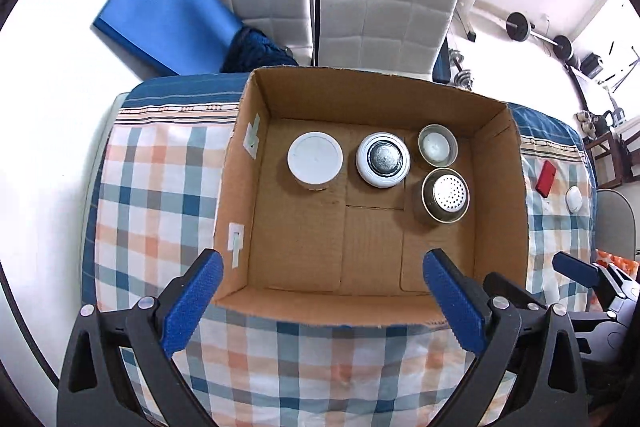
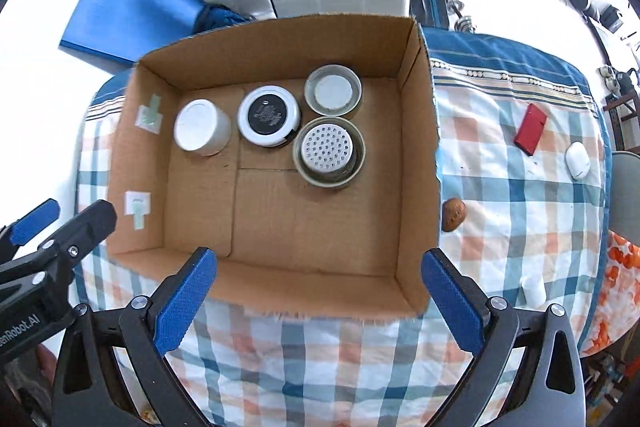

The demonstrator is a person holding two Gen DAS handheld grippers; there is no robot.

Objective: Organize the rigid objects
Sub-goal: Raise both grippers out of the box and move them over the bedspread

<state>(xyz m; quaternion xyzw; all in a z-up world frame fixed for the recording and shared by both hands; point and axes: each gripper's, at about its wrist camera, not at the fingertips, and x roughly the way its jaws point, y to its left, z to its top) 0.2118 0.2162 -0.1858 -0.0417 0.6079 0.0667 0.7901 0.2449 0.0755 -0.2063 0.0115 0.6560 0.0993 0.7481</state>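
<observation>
Hovering near the front of the cardboard box, both tools: left gripper spread wide and empty, right gripper likewise released, nothing between the blue fingers of either. Seen in the right view just beyond the box's right wall, touching or nearly touching it: a small brown rounded object on the checked cloth of the surface. Farther right on the same cloth, well apart from the box: a red flat case and a white rounded case.

Judged the step in hand: fetching one of those loose items with the right tool, since all lay on its side. Best begun with the brown piece, nearest of the three; approached from above, fingers straddling its short axis, clear of the cardboard wall so as not to shove the box. For the red case, a grip across the narrow width, closed slowly, seemed safest against slipping.

Inside the box, along the far wall, four round things already placed: a white-lidded tub at left, beside it a white jar with a dark top, then a shallow tin with a white disc, and in front of that a tin holding a perforated cap. Near half of the box floor bare, with room for the remaining pieces in a second row.
</observation>
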